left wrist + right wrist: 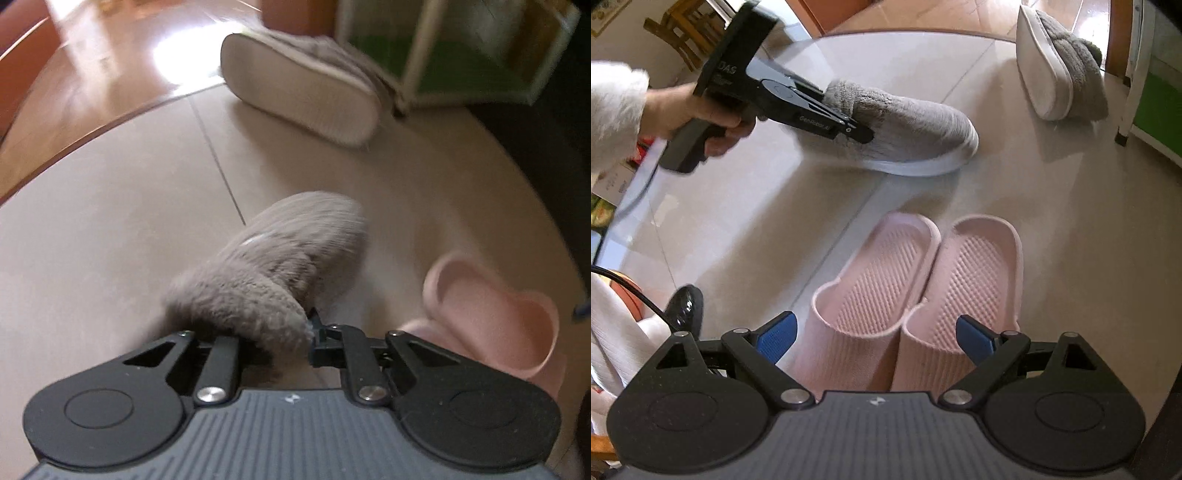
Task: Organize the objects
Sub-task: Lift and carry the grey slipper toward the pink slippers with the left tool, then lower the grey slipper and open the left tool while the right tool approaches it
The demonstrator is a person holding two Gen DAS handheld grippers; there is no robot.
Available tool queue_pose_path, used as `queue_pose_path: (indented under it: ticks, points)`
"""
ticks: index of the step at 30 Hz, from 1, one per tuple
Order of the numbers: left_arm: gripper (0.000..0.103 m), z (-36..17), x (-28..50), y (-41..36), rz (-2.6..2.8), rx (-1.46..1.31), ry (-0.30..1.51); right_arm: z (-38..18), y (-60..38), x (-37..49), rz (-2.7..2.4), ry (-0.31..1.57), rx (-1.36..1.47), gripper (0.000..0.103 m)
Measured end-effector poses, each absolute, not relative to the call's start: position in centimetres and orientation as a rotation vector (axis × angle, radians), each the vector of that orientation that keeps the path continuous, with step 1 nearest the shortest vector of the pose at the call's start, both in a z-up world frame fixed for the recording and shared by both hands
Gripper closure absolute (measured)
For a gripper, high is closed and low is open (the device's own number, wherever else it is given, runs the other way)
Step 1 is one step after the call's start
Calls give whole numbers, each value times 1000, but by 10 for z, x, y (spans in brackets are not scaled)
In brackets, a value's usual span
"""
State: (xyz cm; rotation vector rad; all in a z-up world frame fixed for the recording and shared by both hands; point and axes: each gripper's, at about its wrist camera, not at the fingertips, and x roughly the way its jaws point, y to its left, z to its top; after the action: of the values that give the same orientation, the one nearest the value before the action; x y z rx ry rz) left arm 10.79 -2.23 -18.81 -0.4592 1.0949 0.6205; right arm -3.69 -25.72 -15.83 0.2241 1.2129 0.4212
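Note:
My left gripper [275, 332] is shut on the heel collar of a grey fluffy slipper [280, 254], which points away from me; in the right wrist view the left gripper [849, 127] holds this slipper [908, 133] tilted just over the floor. A second grey slipper [306, 92] lies on its side at the back, sole showing, also in the right wrist view [1060, 62]. Two pink slides [919, 284] lie side by side on the tiles. My right gripper [875, 338] is open and empty just behind their heels.
A white-framed green rack [461, 48] stands at the back right, its leg beside the tipped slipper [1126, 107]. A wooden floor strip [92, 85] borders the beige tiles. A person's black shoe [685, 308] and a cable are at the lower left.

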Motion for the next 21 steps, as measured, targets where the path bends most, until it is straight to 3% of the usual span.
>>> queue_pose_path:
  ticks: [11, 18, 21]
  points:
    - [90, -137, 60, -81, 1004, -676, 915, -151, -272, -40, 406, 1142, 292, 8]
    - [90, -143, 17, -131, 1215, -877, 879, -146, -273, -45, 424, 1108, 296, 8]
    - [83, -160, 3, -142, 1271, -961, 899, -147, -271, -47, 431, 1114, 287, 8]
